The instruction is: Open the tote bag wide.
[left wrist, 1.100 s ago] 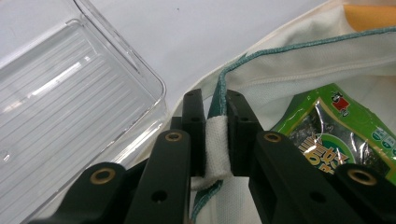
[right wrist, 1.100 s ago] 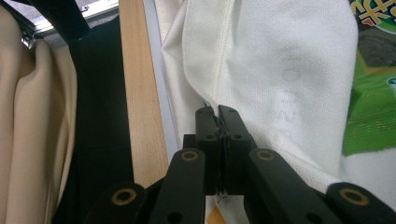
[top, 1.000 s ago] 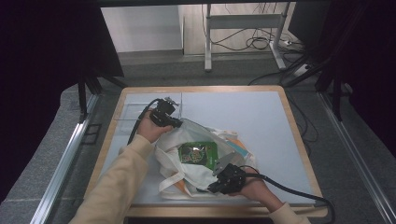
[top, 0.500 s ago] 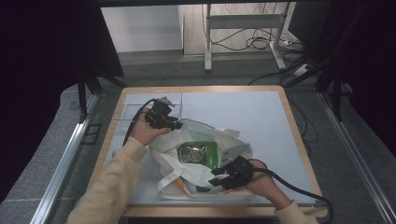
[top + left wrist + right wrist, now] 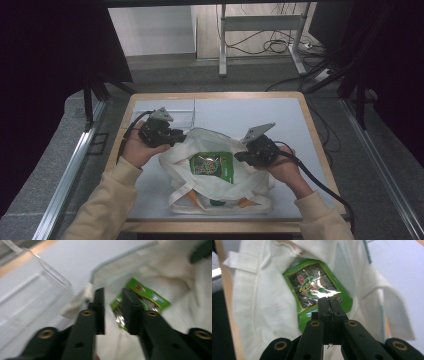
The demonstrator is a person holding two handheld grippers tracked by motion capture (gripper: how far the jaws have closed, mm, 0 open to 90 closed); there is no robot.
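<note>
High view: a cream-white cloth tote bag lies open on the grey-topped table with a wooden rim. A green foil snack packet lies flat inside the bag, at the middle of its opening. The left gripper is at the bag's upper left edge, touching the cloth. The right gripper is at the bag's right edge, just beside the packet. A clear plastic box stands on the table just beyond the bag's upper left corner.

Left gripper view: the left gripper has its jaws parted with a visible gap; cloth of the bag shows in the gap, but whether the pads press on it cannot be told, as the picture is blurred. The packet lies beyond the jaws, inside the bag. The clear box is beside the bag's edge.

Right gripper view: the right gripper has its jaws pressed together, with a thin strip of bag cloth clamped between them. The packet lies just beyond the tips, inside the bag.
</note>
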